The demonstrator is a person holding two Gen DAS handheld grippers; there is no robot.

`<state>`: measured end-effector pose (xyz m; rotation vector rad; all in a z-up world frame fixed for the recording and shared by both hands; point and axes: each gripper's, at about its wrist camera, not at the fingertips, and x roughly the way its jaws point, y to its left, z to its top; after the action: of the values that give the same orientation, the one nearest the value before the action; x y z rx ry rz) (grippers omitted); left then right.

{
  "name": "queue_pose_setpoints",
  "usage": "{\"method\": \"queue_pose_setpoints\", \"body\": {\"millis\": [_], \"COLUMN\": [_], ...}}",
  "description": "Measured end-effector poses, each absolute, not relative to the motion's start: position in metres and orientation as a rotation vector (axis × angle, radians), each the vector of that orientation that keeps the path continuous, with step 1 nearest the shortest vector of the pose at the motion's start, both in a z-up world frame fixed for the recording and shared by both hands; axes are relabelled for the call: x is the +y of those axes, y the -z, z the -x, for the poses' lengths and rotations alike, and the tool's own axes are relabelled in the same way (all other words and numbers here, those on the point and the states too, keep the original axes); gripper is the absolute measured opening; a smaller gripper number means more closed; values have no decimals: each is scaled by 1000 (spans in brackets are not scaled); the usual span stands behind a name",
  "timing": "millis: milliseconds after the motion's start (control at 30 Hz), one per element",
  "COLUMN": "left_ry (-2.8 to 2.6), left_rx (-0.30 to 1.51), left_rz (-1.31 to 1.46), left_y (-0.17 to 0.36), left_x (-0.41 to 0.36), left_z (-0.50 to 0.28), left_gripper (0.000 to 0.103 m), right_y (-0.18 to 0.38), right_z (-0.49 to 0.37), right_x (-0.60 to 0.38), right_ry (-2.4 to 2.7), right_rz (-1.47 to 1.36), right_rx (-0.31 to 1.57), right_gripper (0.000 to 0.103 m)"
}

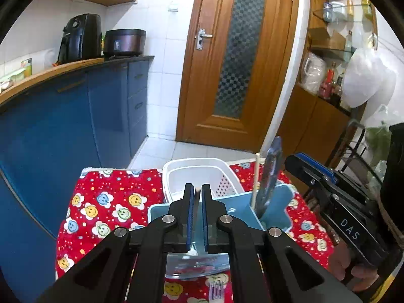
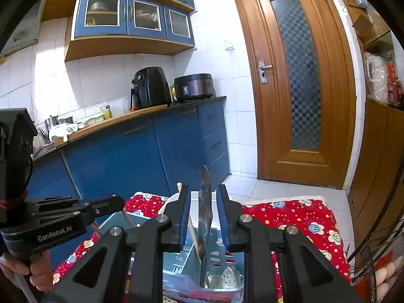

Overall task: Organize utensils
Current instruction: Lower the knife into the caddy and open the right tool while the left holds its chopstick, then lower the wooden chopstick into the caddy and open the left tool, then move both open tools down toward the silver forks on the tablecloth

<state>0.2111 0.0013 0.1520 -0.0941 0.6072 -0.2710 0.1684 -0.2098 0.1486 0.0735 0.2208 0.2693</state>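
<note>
Right hand-held gripper point(image 2: 201, 217) parted; spatula point(image 2: 205, 217) between (untouched).

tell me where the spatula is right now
The spatula stands upright in the blue utensil holder, beside a wooden chopstick. In the right wrist view it sits between the right gripper fingers, untouched.

Between your right gripper's point(image 2: 202, 217) blue rubbery pads point(image 2: 185, 217) stood a dull, stained metal blade point(image 2: 205, 212), untouched by either pad. Beside it rose a pale matt wooden stick point(image 2: 191, 224). Beyond your fingertips, the holder point(image 1: 277, 202) looked smooth light-blue plastic and the basket point(image 1: 197, 174) glossy white perforated plastic. Beneath lay a soft printed red cloth point(image 1: 106, 202). Finger links were matt black with bright metal pins.
</note>
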Motion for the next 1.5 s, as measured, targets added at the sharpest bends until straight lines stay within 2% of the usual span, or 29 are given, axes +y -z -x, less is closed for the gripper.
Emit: {"method": "queue_pose_setpoints", "body": {"millis": [167, 267, 333, 400, 633, 900, 1500], "left_ry": [274, 284, 288, 288, 307, 314, 315], "left_rx": [588, 579, 568, 557, 548, 589, 844], "left_rz": [104, 106, 99, 88, 87, 94, 104], "left_y": [-163, -168, -172, -176, -182, -165, -73], "left_x": [6, 7, 7, 7, 10, 15, 4], "left_z": [-195, -183, -174, -166, -134, -102, -113], "left_gripper": [10, 17, 27, 32, 32, 32, 32], "right_y": [-152, -153, -153, -153, -145, -126, -64], "right_z": [-150, -137, -128, -119, -94, -73, -64], "right_x": [-210, -209, -207, -206, -201, -197, -209], "right_ry": [-286, -292, -297, -298, -310, -317, -302], "right_rz": [-85, -81, -76, -71, -64, -62, -119], "right_rx": [233, 234, 235, 241, 283, 354, 519], "right_gripper": [23, 23, 23, 23, 23, 23, 23]}}
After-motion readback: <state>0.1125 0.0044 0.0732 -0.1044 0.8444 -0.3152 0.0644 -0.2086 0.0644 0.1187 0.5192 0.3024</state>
